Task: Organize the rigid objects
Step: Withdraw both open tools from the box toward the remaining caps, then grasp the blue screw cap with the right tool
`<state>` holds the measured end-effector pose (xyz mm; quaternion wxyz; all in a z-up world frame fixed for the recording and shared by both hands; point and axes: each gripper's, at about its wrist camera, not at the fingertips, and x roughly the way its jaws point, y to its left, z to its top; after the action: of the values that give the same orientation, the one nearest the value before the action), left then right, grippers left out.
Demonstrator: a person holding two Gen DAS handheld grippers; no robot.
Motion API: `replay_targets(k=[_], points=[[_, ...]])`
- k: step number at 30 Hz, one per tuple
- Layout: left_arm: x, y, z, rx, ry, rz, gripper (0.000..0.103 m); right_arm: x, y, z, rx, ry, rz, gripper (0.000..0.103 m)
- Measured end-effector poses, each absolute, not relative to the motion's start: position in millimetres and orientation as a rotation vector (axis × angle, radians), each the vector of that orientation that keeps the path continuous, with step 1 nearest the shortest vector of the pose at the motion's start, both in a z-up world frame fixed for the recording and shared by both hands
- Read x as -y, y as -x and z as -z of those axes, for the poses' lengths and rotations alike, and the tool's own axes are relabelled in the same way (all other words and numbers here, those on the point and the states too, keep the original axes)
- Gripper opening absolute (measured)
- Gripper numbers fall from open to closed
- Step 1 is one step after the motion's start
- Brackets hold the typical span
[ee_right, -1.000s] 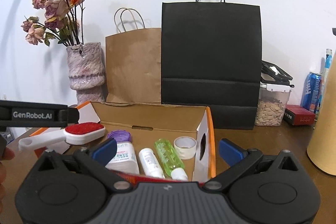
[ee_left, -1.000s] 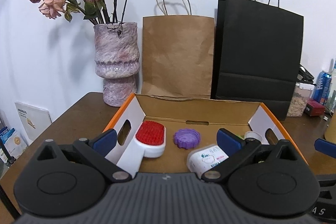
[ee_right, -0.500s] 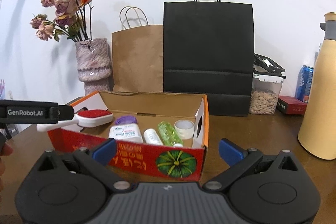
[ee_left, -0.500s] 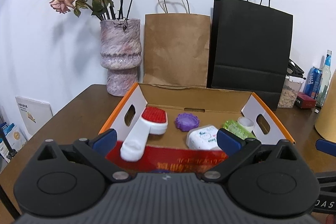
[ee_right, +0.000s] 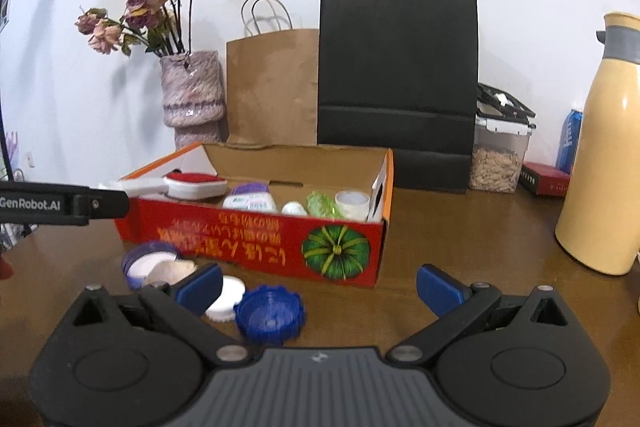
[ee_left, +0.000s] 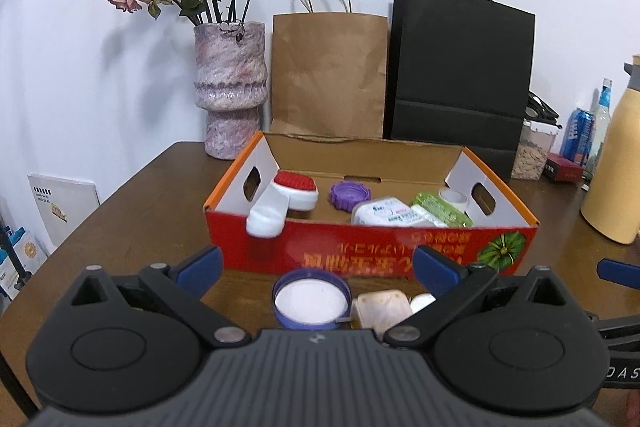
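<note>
My left gripper (ee_left: 318, 263) hangs with jaws spread wide, holding nothing, above a purple-rimmed lid (ee_left: 310, 303) and a beige square piece (ee_left: 382, 308) on the wooden table (ee_left: 132, 215). My right gripper (ee_right: 319, 283) is equally wide apart and empty, over a blue ridged cap (ee_right: 269, 314) and a white cap (ee_right: 227, 299). Beyond them, mid-table, sits the red cardboard box (ee_left: 372, 253). A white lint brush (ee_left: 282, 201) with a red pad lies in the box's left end, its long axis running front to back, handle poking over the near wall toward me. A purple cap (ee_left: 349, 193), white bottle (ee_left: 382, 211), green bottle (ee_left: 440, 209) and tape roll (ee_left: 453, 197) lie inside too.
</note>
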<state>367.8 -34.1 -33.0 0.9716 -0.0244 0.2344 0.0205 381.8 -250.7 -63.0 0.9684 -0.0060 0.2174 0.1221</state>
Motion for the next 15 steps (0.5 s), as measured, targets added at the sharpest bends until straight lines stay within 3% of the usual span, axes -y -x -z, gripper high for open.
replay_targets(k=[15], points=[[21.4,-344.9,57.9,-0.536,0.037,-0.019,0.103,241.8,-366.8,88.9,-0.536,0.073,-0.270,0.103]])
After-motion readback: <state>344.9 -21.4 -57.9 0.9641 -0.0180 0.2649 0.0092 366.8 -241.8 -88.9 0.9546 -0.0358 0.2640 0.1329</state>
